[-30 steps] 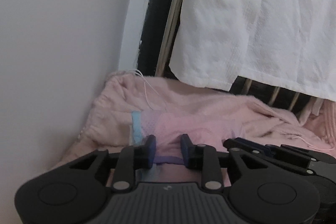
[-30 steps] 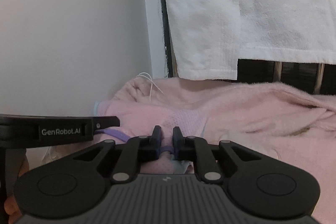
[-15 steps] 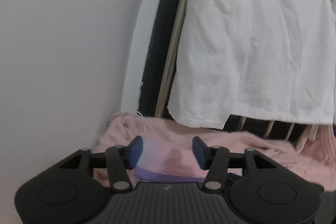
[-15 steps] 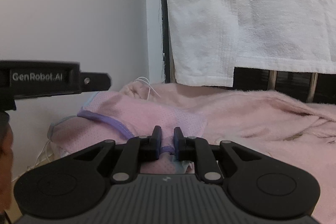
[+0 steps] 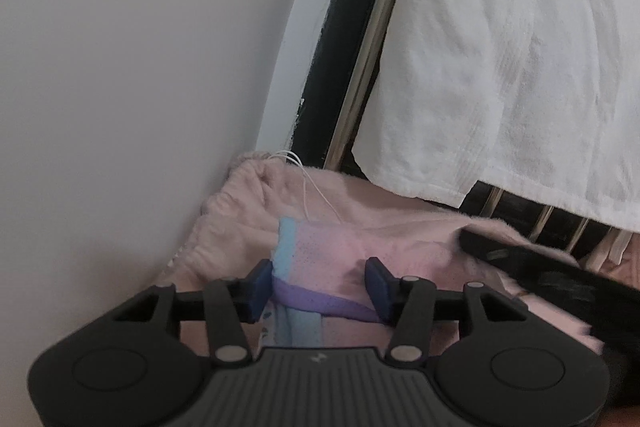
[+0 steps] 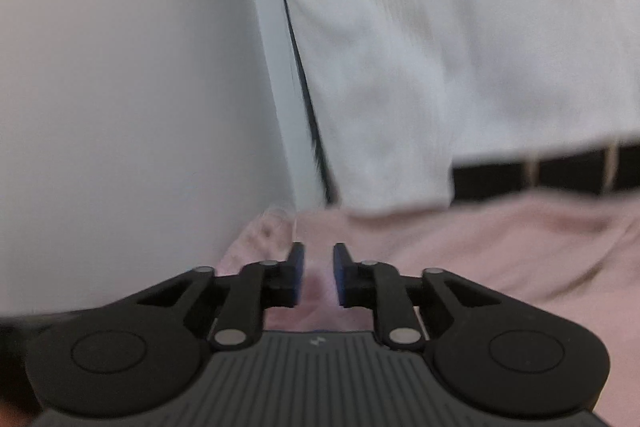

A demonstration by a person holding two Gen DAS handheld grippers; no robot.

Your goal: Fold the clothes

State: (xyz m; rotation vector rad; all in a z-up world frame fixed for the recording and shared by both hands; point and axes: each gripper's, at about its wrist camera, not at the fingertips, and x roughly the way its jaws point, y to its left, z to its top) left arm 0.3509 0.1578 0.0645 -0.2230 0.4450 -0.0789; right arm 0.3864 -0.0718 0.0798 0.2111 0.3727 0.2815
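Observation:
A small pink mesh garment (image 5: 332, 247) with a purple band (image 5: 320, 303) and a light blue stripe lies on a fluffy pink blanket (image 5: 236, 223) in the corner by the wall. My left gripper (image 5: 320, 279) is open wide just above it, one finger on each side of the purple band, gripping nothing. My right gripper (image 6: 319, 267) is open a little, with only blurred pink cloth (image 6: 318, 287) showing behind the gap. The left wrist view shows the right gripper's black body (image 5: 540, 275) at the right, blurred.
A plain white wall (image 5: 120, 67) closes the left side. A white towel (image 5: 500, 67) hangs over a dark slatted rail (image 5: 332, 67) behind the blanket. Thin white threads (image 5: 308, 179) trail over the blanket's corner. More pink blanket (image 6: 520, 247) spreads to the right.
My left gripper opened wide, lifted, then came back down over the garment. My right gripper let go of the purple band, opened, and is moving, blurring its view.

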